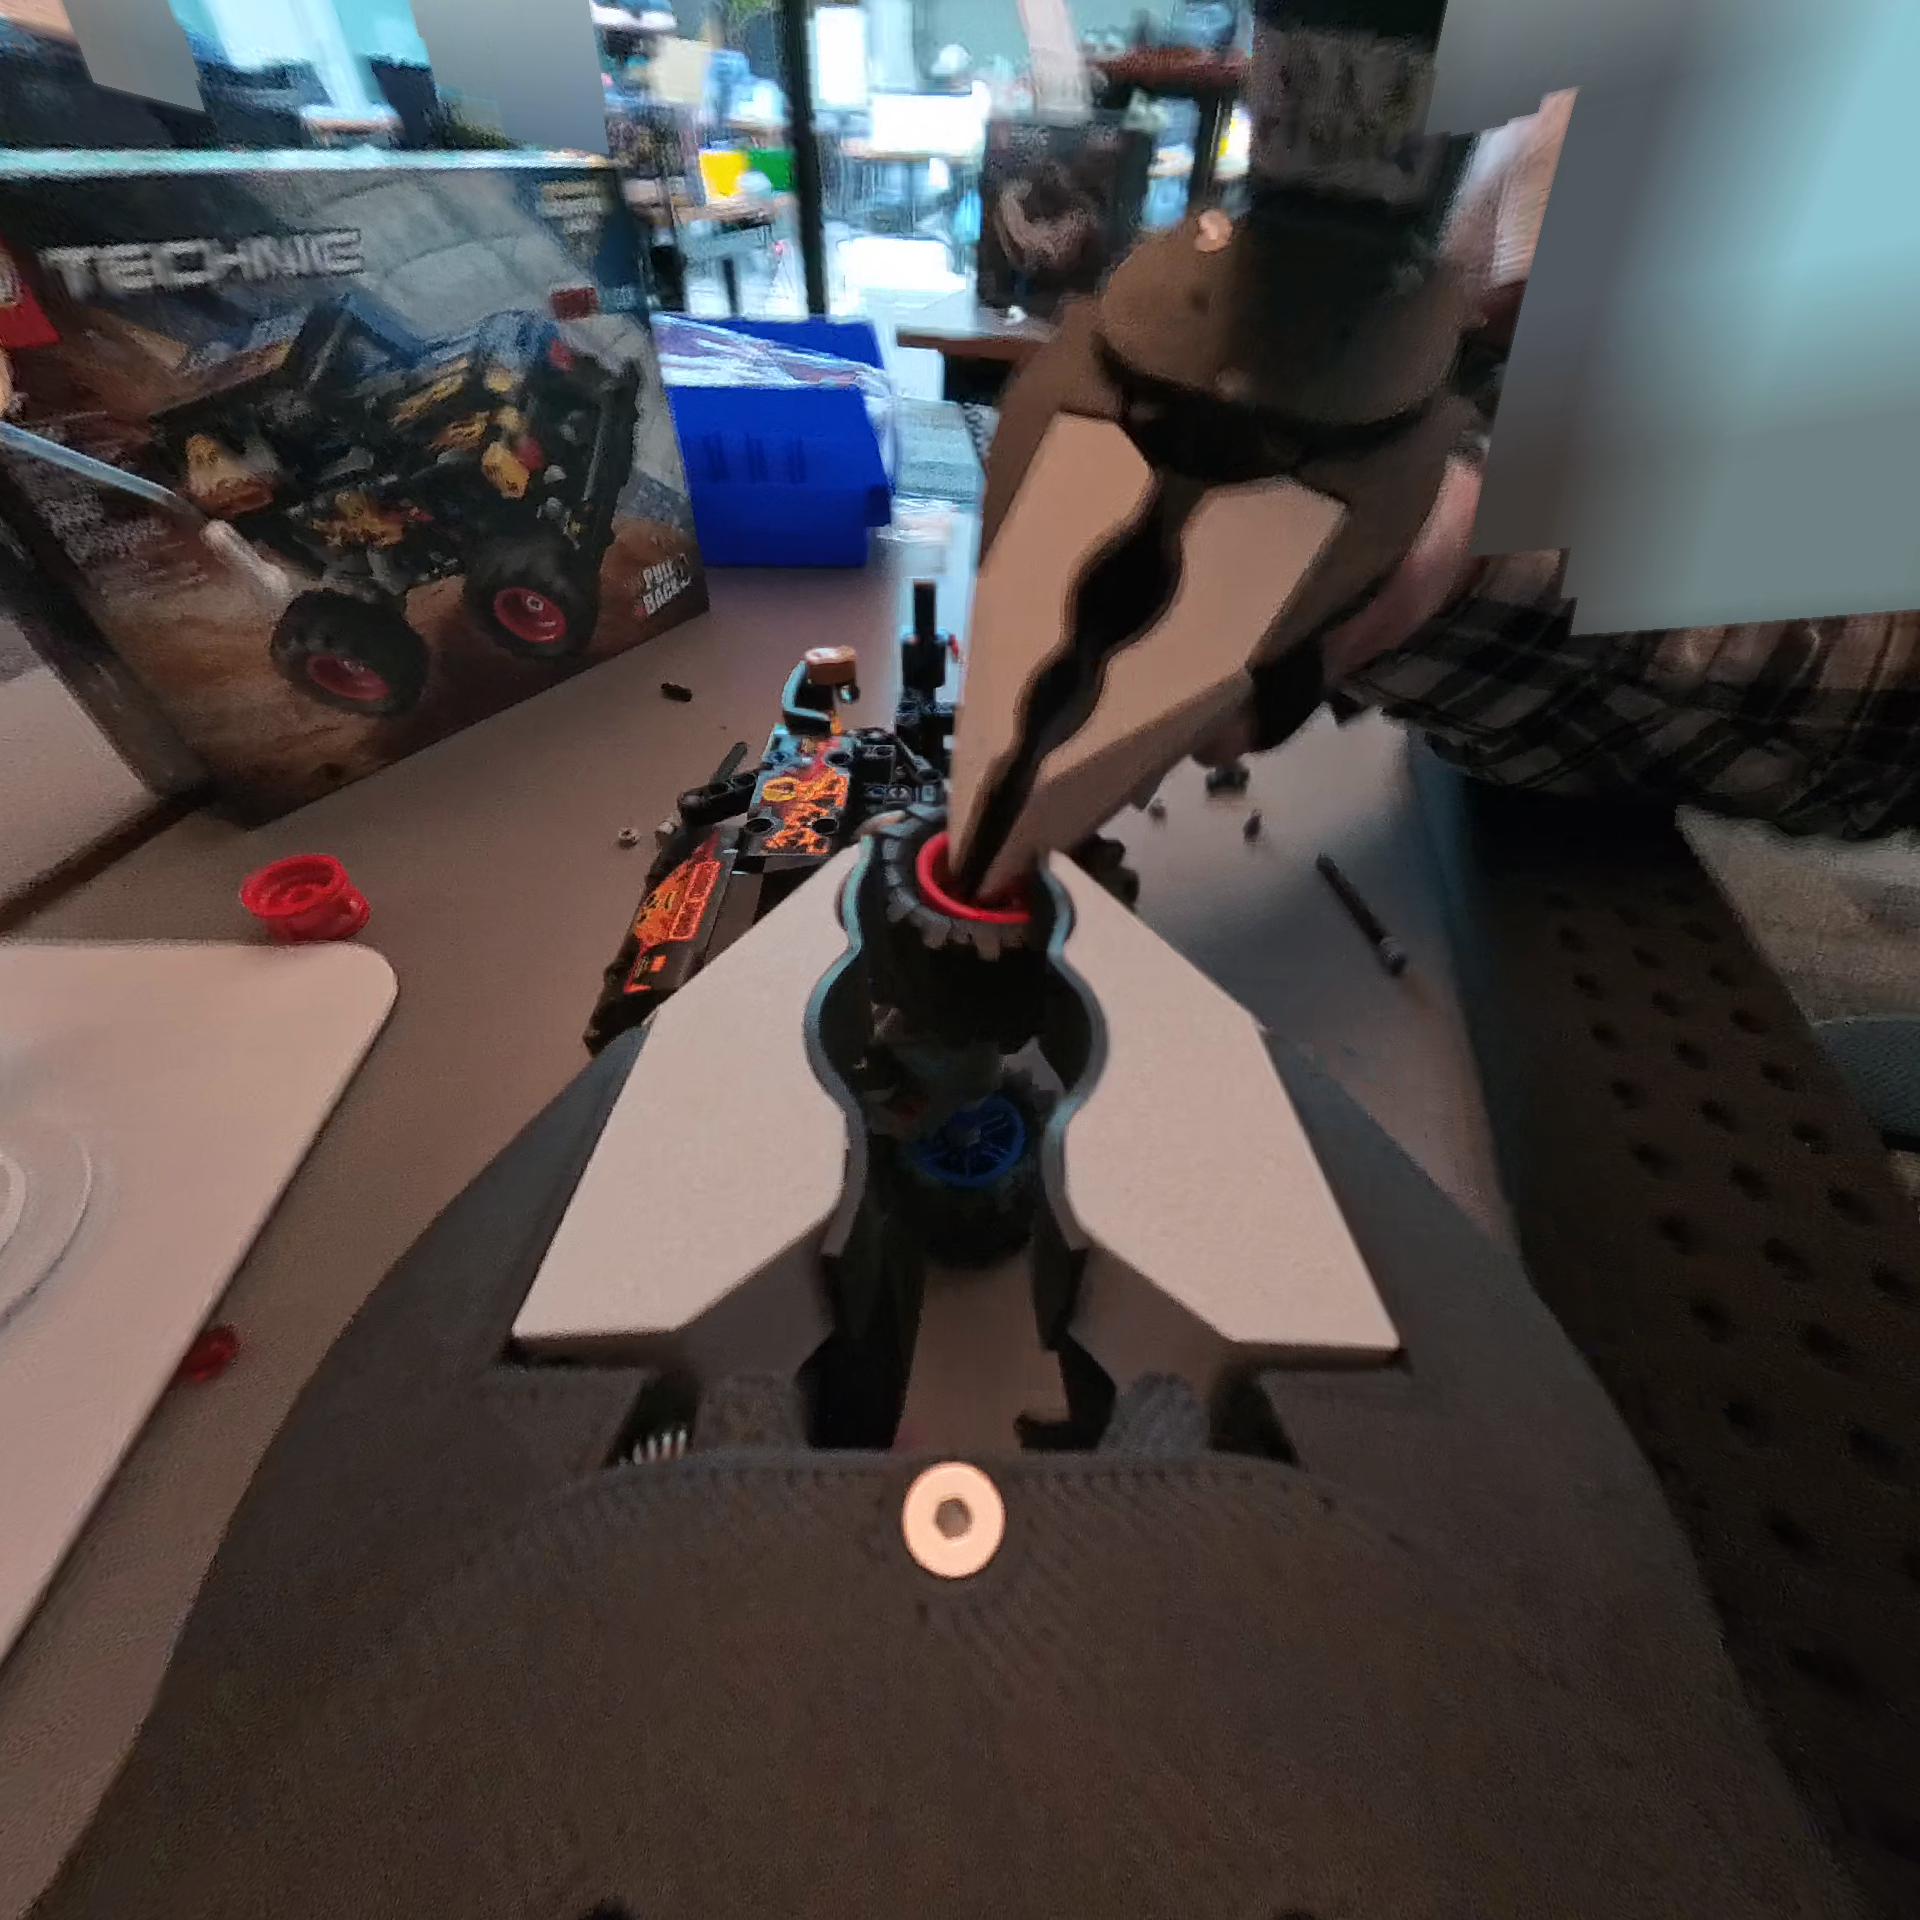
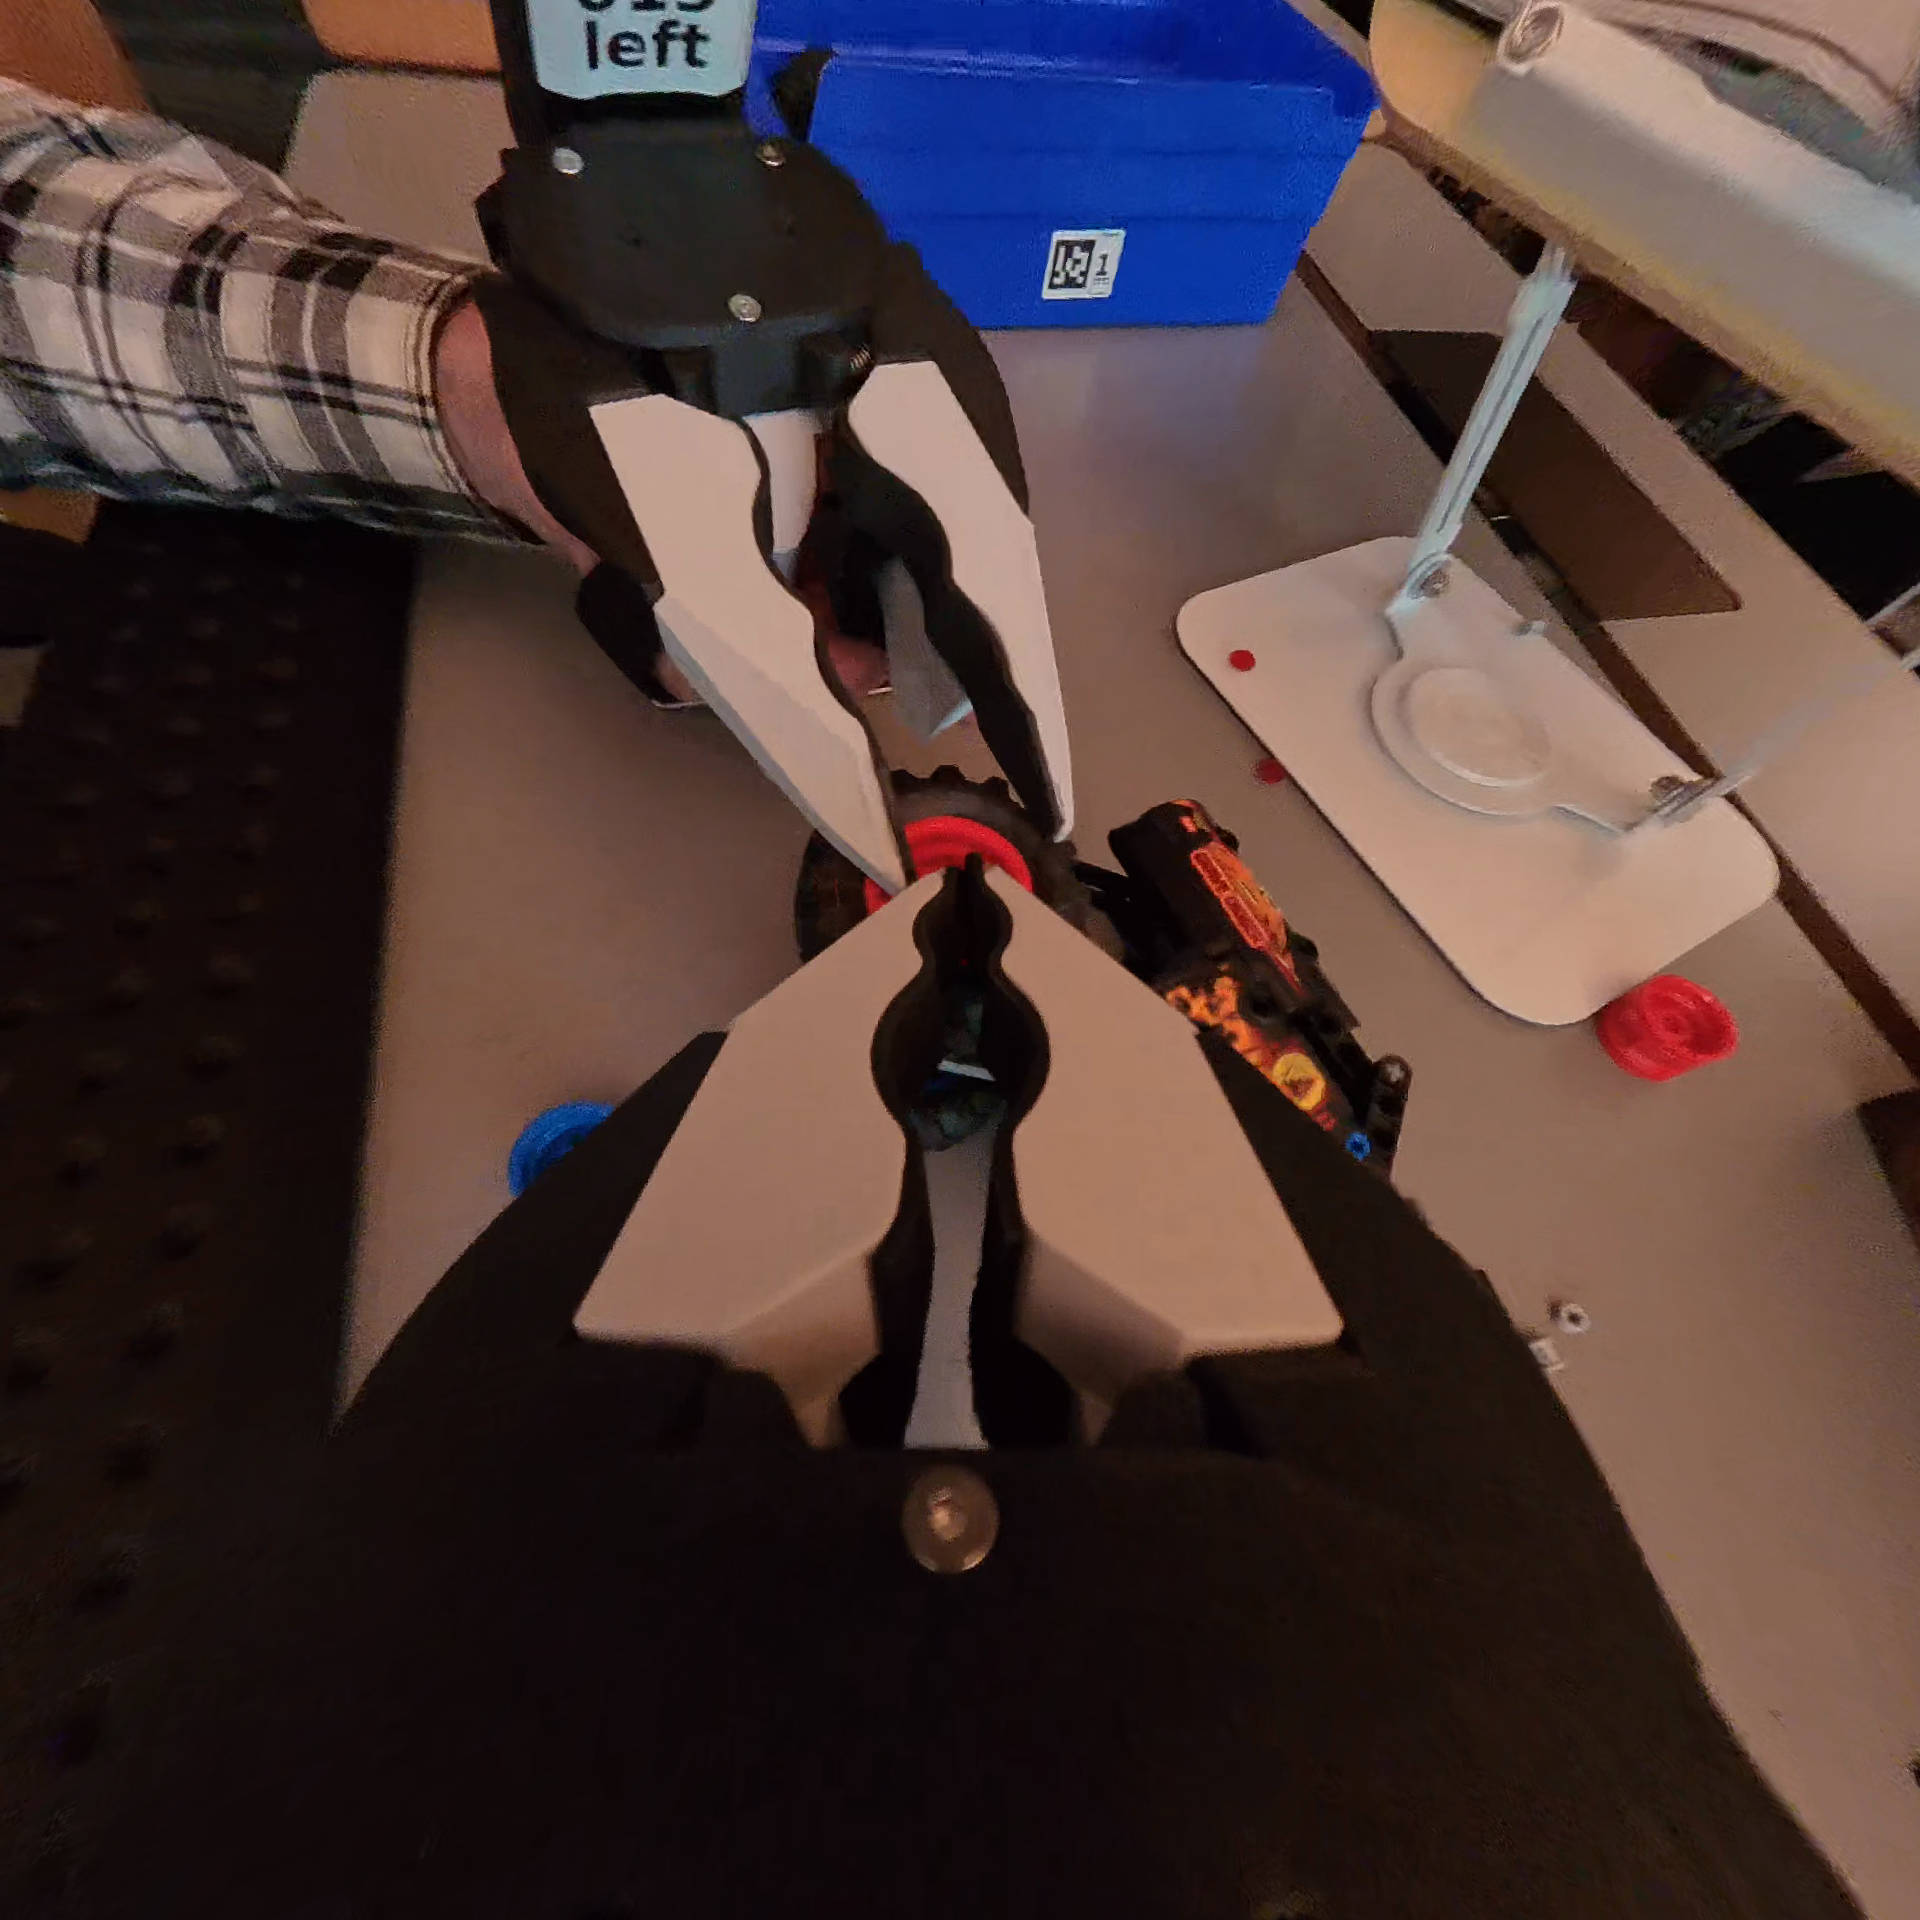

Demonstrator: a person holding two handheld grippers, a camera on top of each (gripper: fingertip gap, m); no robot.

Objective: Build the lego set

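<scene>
My left gripper [image 1: 951,883] reaches forward and level over the tabletop [image 1: 499,831], its jaws clamped on a black tyre [image 1: 940,935] with a red rim [image 1: 961,894] at their tips. That wheel belongs to the truck [image 1: 769,821], a black chassis with flame panels that lies on the tabletop just ahead and to the left of the jaws. A blue wheel [image 1: 971,1143] sits lower down between my left fingers. In the right wrist view a plaid sleeve [image 2: 208,301] runs in from the left edge behind this gripper.

My right gripper [image 2: 961,883] comes down steeply from above, its jaws closed, with tips pressed into the red rim. I cannot tell if anything is pinched between them. A loose red rim [image 1: 303,896] lies near the tabletop's left edge, beside a white stand base [image 2: 1507,904].
</scene>
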